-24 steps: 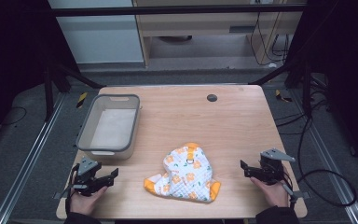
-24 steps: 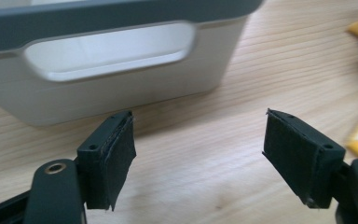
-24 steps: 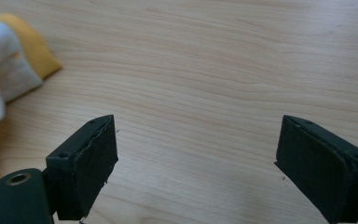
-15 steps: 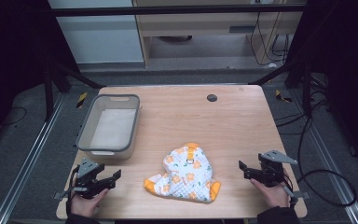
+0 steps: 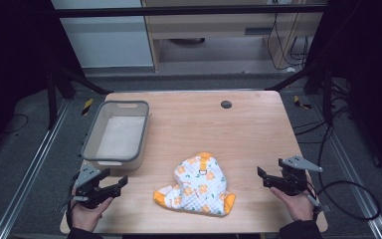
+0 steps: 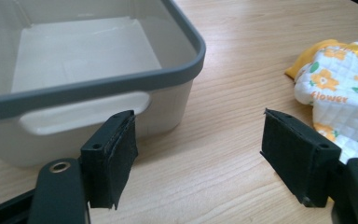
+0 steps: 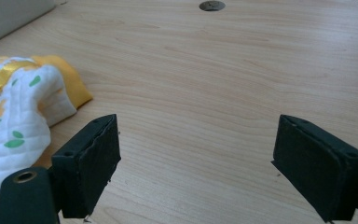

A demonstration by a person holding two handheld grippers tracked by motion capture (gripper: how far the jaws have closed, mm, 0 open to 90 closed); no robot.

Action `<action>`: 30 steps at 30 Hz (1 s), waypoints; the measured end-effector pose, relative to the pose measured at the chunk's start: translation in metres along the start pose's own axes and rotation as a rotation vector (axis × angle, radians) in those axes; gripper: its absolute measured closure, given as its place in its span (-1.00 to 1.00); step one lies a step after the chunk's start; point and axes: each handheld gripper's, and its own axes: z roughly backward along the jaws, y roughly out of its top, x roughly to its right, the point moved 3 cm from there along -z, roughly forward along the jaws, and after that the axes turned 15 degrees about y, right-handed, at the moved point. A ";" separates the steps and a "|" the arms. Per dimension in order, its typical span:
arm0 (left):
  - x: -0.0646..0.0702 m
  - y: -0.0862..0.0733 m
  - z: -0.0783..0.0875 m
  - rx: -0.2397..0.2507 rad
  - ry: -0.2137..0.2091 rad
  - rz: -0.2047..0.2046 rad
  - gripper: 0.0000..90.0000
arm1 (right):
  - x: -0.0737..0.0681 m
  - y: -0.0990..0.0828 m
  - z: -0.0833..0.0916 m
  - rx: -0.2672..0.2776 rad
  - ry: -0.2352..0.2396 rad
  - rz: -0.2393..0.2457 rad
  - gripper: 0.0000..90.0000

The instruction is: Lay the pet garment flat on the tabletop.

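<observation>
L gripper [image 5: 113, 185]: we hold it low at the near-left table corner, jaws spread wide, nothing btwn them; pads [image 6: 116, 158] bare, w/ wood showing in the gap.
R gripper [image 5: 264, 177]: we hold it at the near-right edge, jaws also wide apart, empty; it points in toward the middle.
Garment [image 5: 199, 183]: small quilted white piece w/ orange flowers and yellow trim, lying crumpled on the table btwn our two grippers, nearer the front edge; not touched by either. In the left gripper view it sits off to the right [image 6: 340, 88], in the right gripper view off to the left [image 7: 14, 116].
Bin [image 5: 115, 158]: grey-rimmed tub on the left side, just beyond our L gripper; inside looks empty.
Table [image 5: 258, 129]: light wood, small dark disc [image 5: 226, 104] near the far edge.
Done so far: nothing we can see; garment not gripped, bin holds nothing.
Left: prob. all of it. We judge we must close in on the garment, take hold, then handle it, maybe into the bin.
</observation>
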 end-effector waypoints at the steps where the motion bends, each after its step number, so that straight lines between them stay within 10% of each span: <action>1: 0.002 0.005 0.000 0.007 -0.006 -0.010 -0.42 | -0.001 0.003 0.001 0.002 0.001 -0.001 -0.67; 30: 0.054 0.069 -0.023 0.076 -0.085 -0.097 -0.42 | -0.034 0.066 -0.015 0.058 0.072 0.087 -0.59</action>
